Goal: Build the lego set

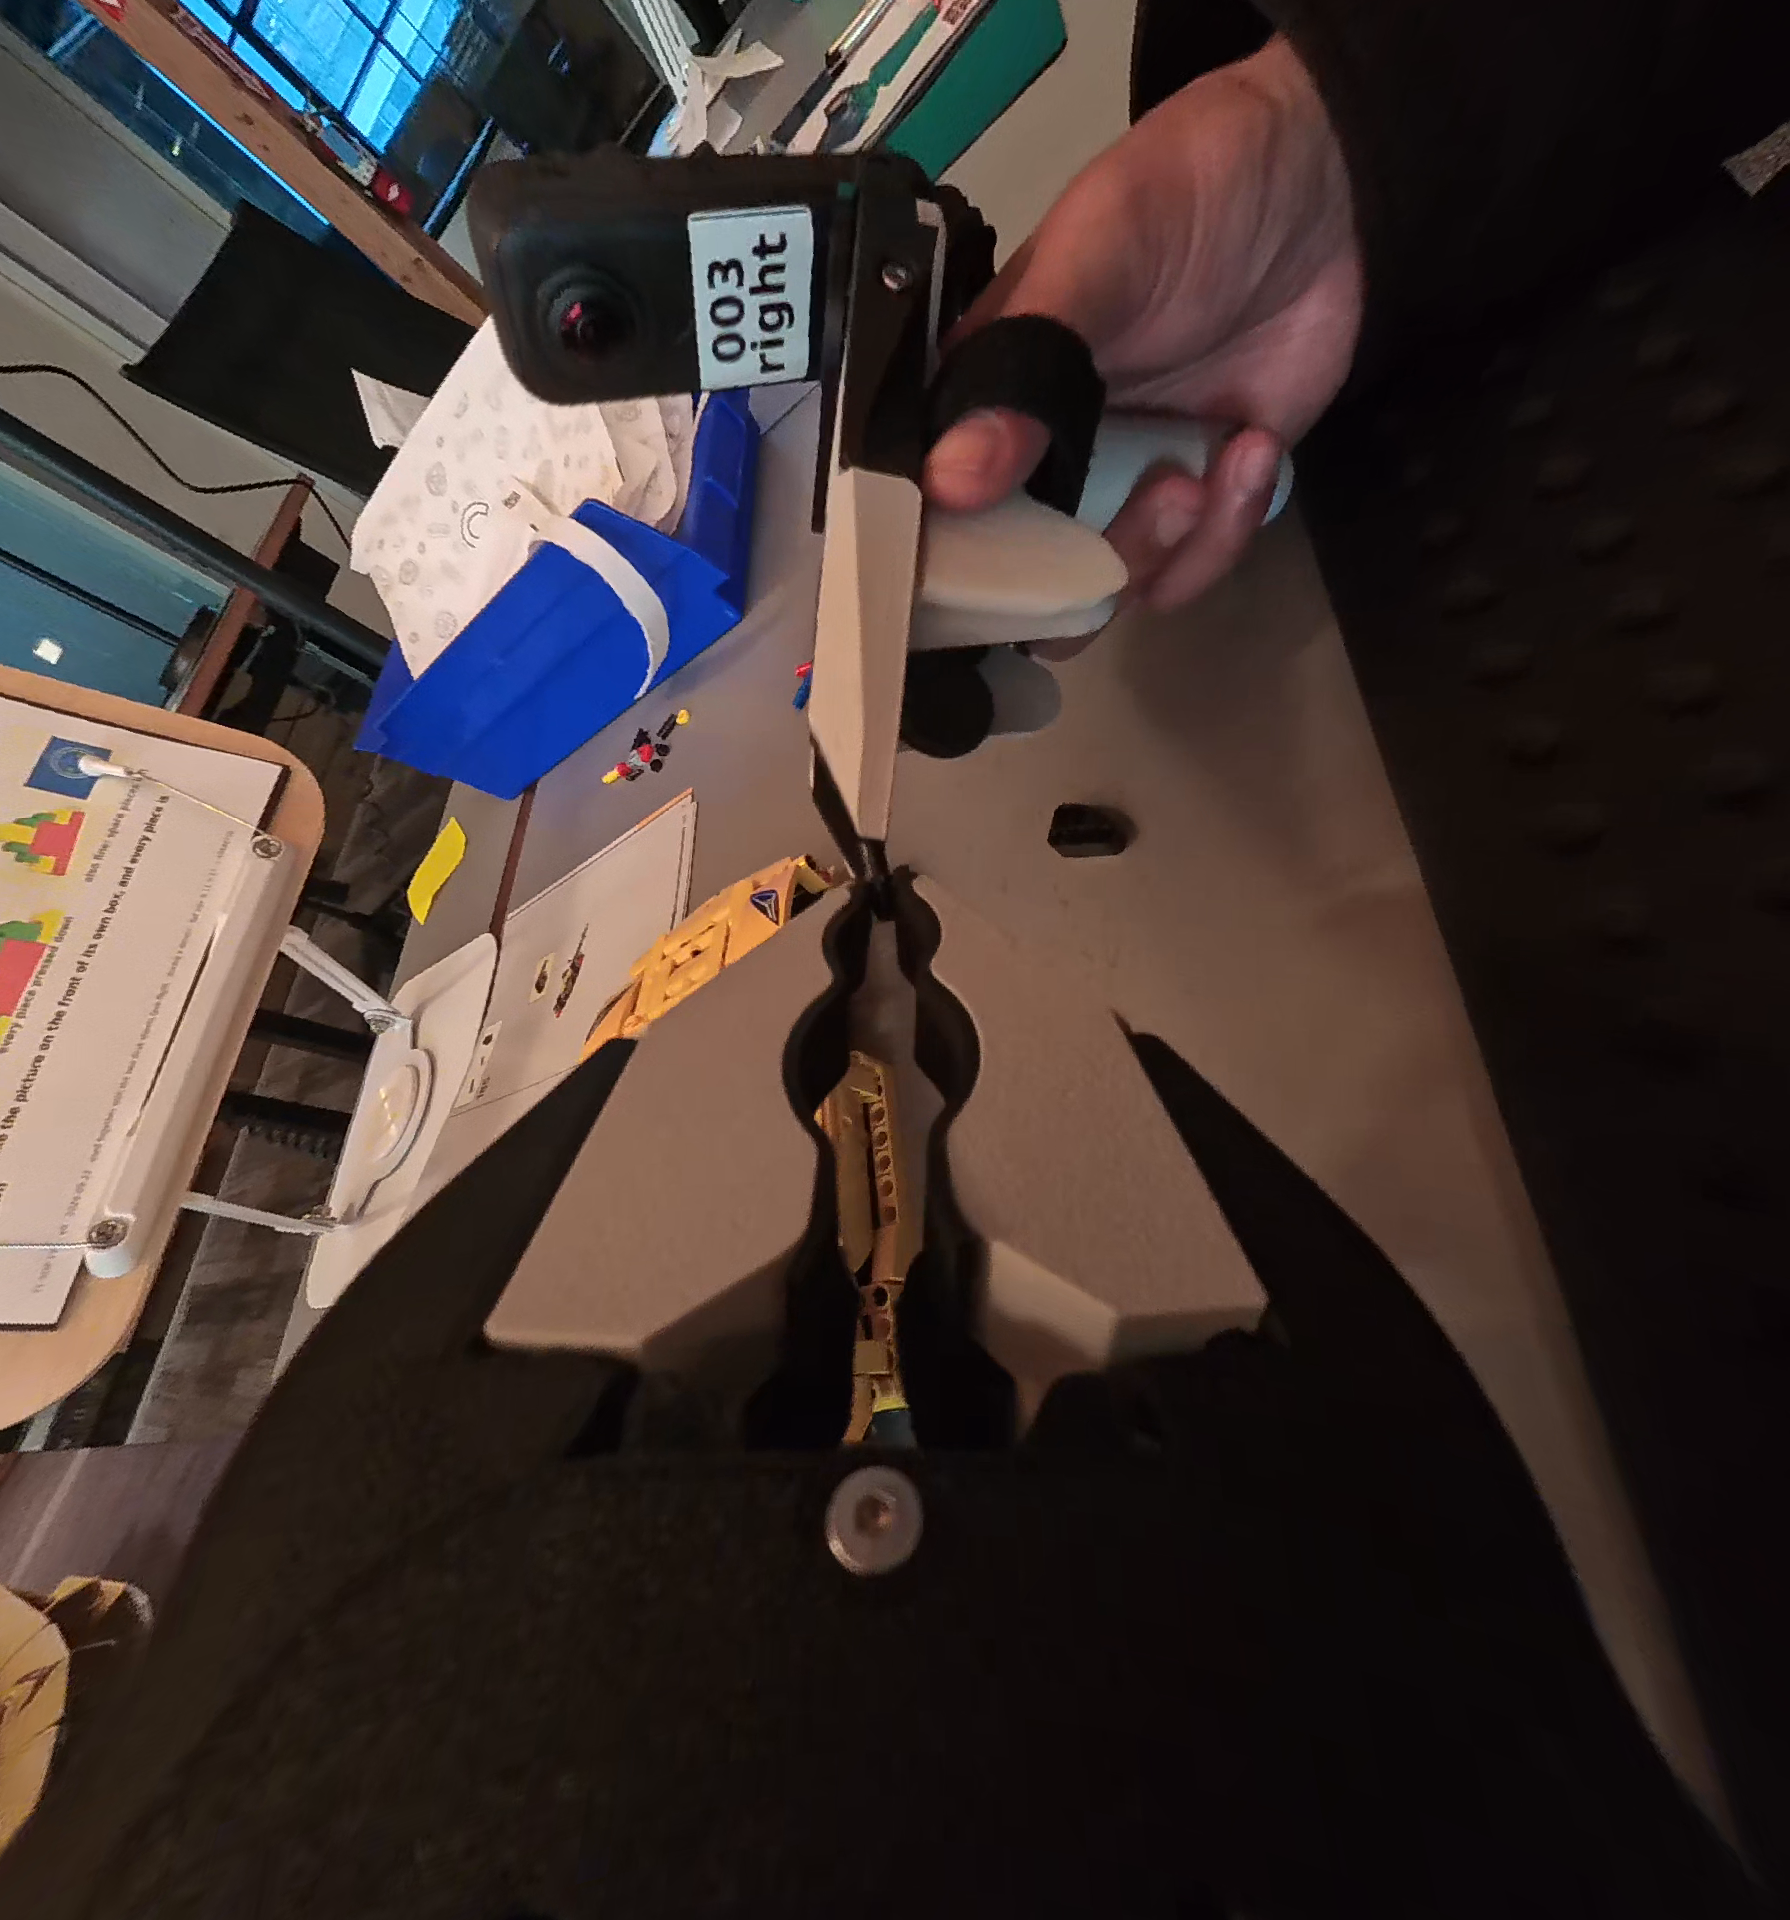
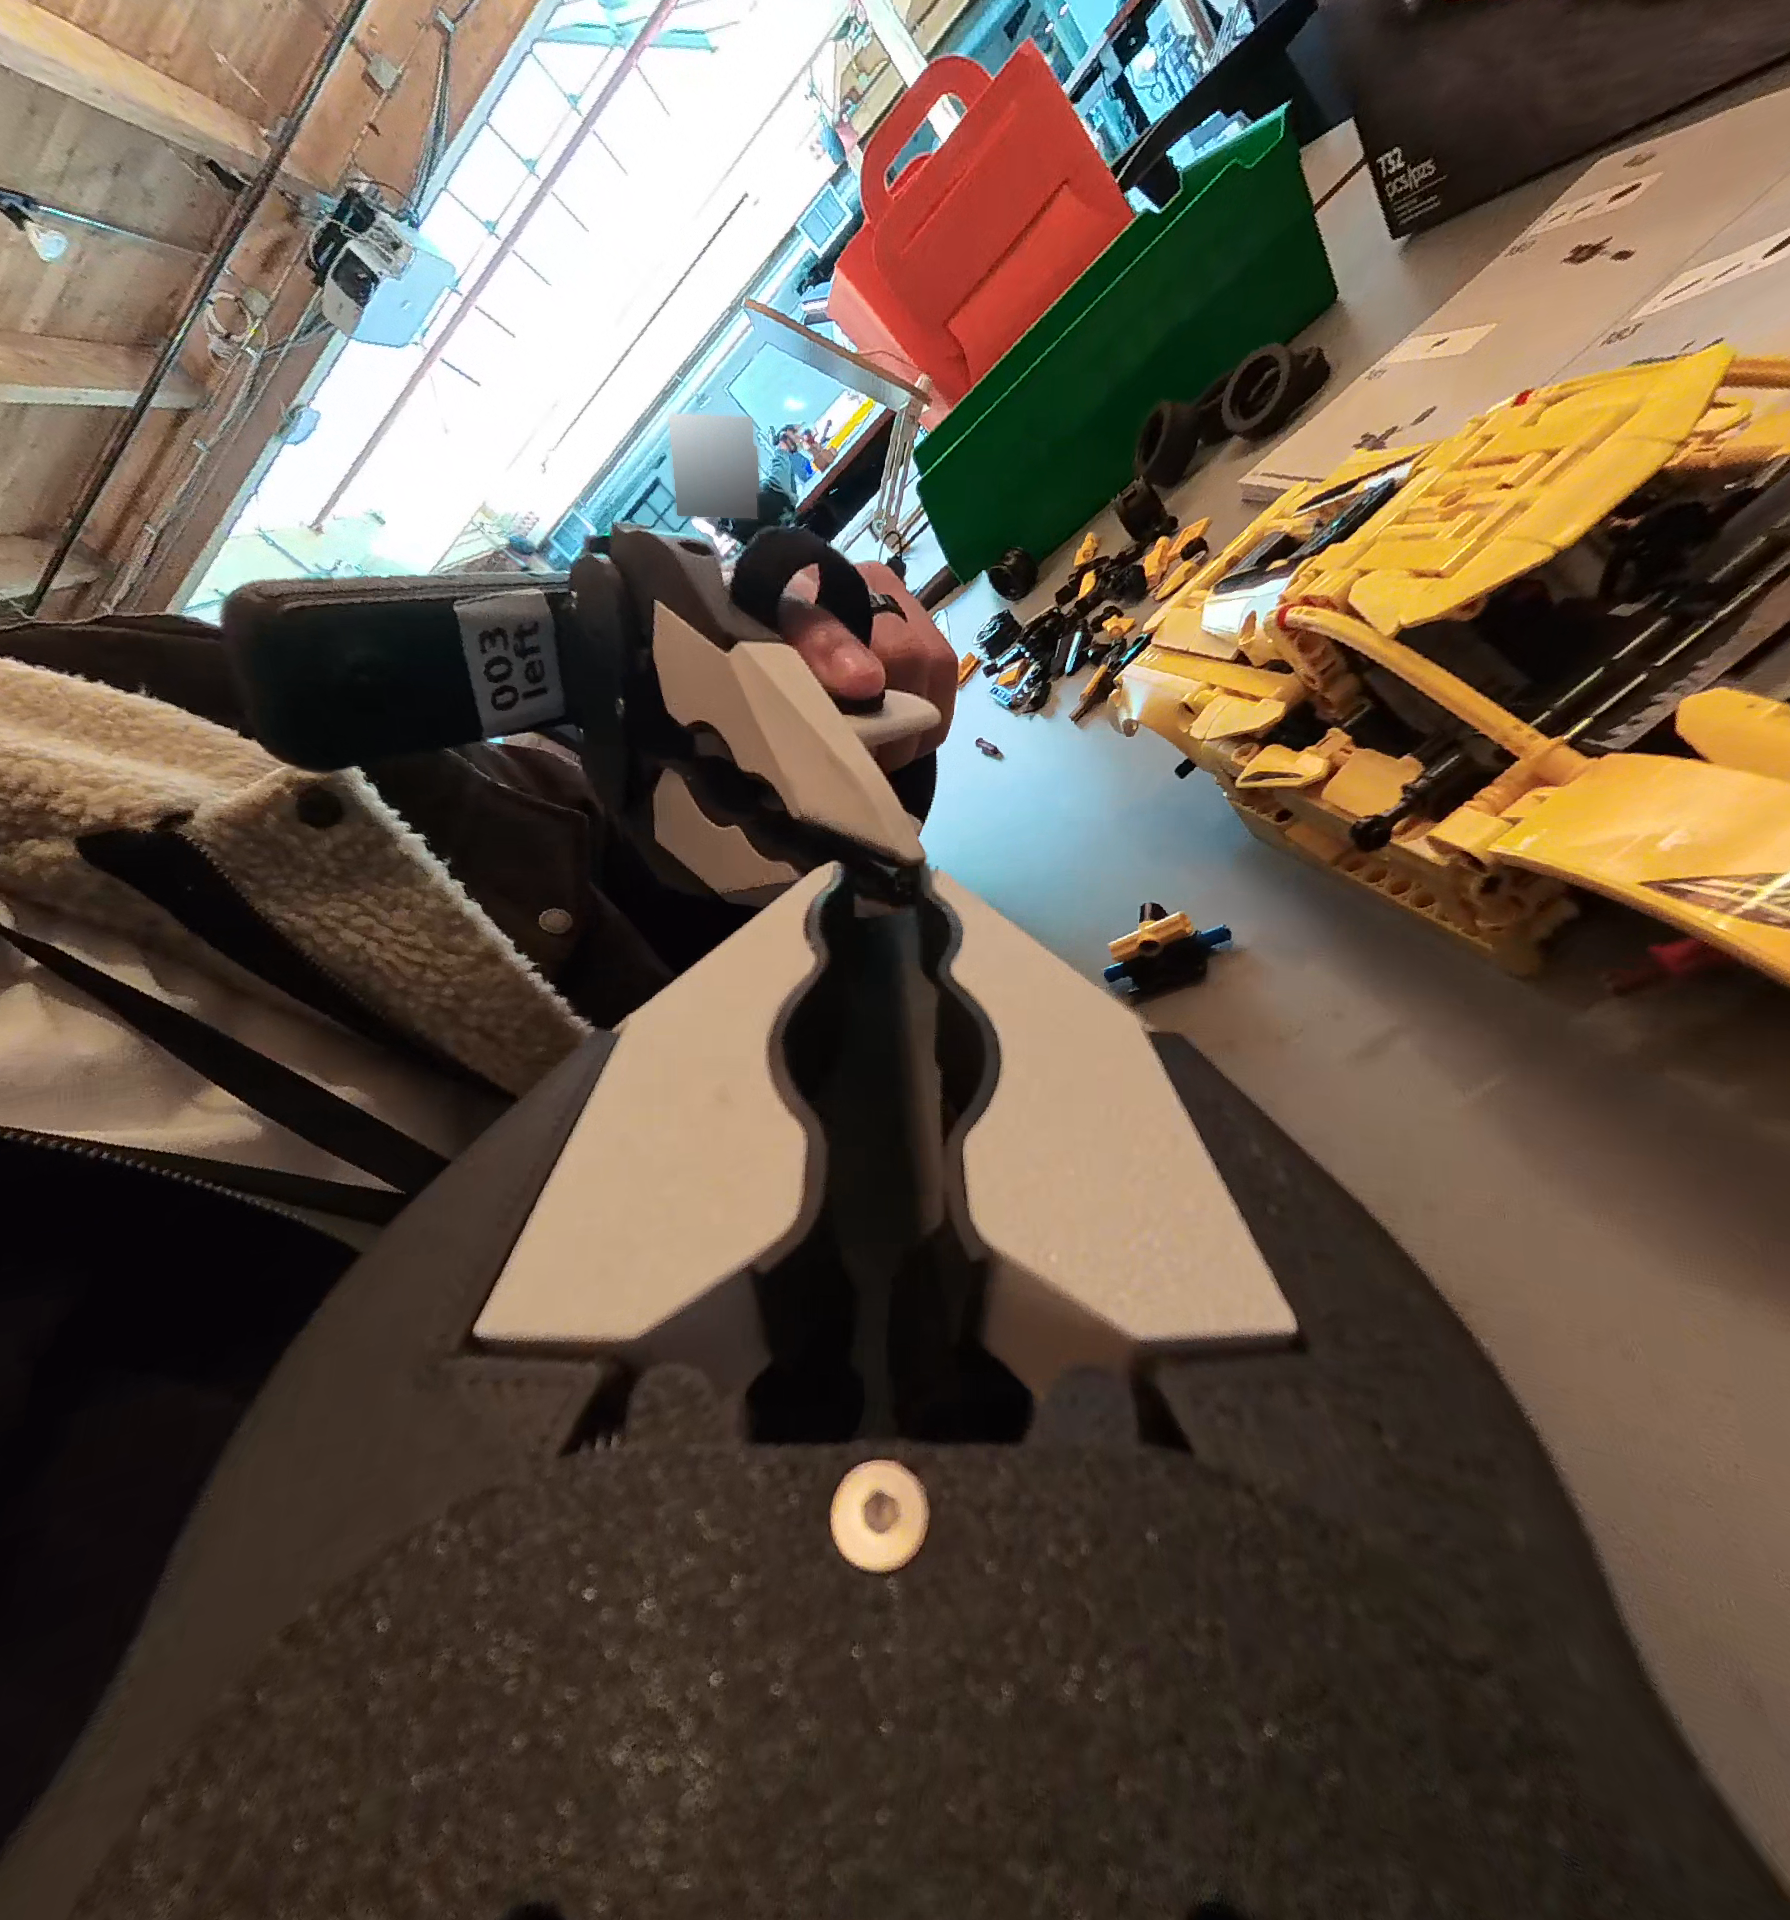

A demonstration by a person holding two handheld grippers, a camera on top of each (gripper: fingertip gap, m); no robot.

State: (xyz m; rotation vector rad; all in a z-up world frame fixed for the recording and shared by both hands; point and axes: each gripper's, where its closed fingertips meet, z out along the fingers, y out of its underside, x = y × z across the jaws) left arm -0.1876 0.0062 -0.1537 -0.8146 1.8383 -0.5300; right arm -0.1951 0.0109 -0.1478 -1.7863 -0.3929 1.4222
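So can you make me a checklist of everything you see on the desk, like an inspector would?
Surface: grey table, mostly bare near the grippers.
Job's things: big yellow lego car, half built; loose black and yellow pieces; small yellow-blue-black assembly; black tyres; open instruction booklet.
Clutter: blue bin, green bin, red bag.
Grippers: left gripper and right gripper meet tip to tip, both pinching a small dark piece.
Cables: black cable behind the table.
Surroundings: windows, wooden beams, an instruction board.
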